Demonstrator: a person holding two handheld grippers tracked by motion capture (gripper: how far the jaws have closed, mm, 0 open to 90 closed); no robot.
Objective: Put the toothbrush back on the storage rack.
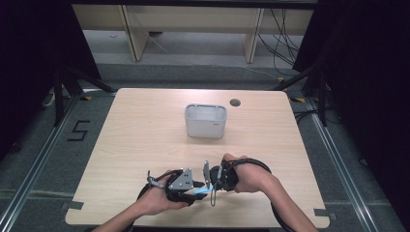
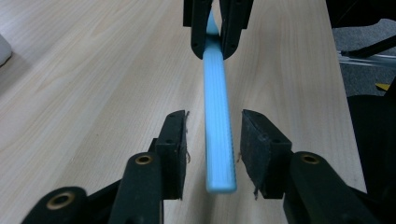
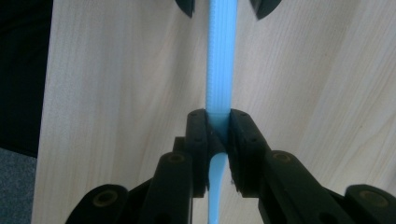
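A pale wooden table (image 1: 145, 145) lies under the high view, its far edge toward a dim room and its near edge at the bottom, where two forearms come in. Dark grey floor surrounds it. Toward the far middle of the table stands a white rectangular bin (image 1: 205, 121), open at the top, and just beyond it to the right a small round cable hole (image 1: 235, 102) is set in the tabletop.

At the near edge the two hands meet close together, well apart from the bin. The left gripper (image 1: 196, 186), with a grey three-cornered plate on top, points right toward the right gripper (image 1: 211, 182), which points left. Between them runs a slim light blue ribbed stick (image 1: 201, 192), held above the wood.

In the right gripper view the right gripper (image 3: 217, 135) is clenched on the stick (image 3: 221, 60); its black pads press both sides, and the stick runs on toward the other gripper at the top edge.

In the left gripper view the blunt end of the stick (image 2: 219, 135) lies between the left gripper (image 2: 212, 149) pads, with a gap showing on each side: these jaws are part-closed and not yet pressing. Farther off, the right gripper (image 2: 214, 35) pinches the stick's other end.
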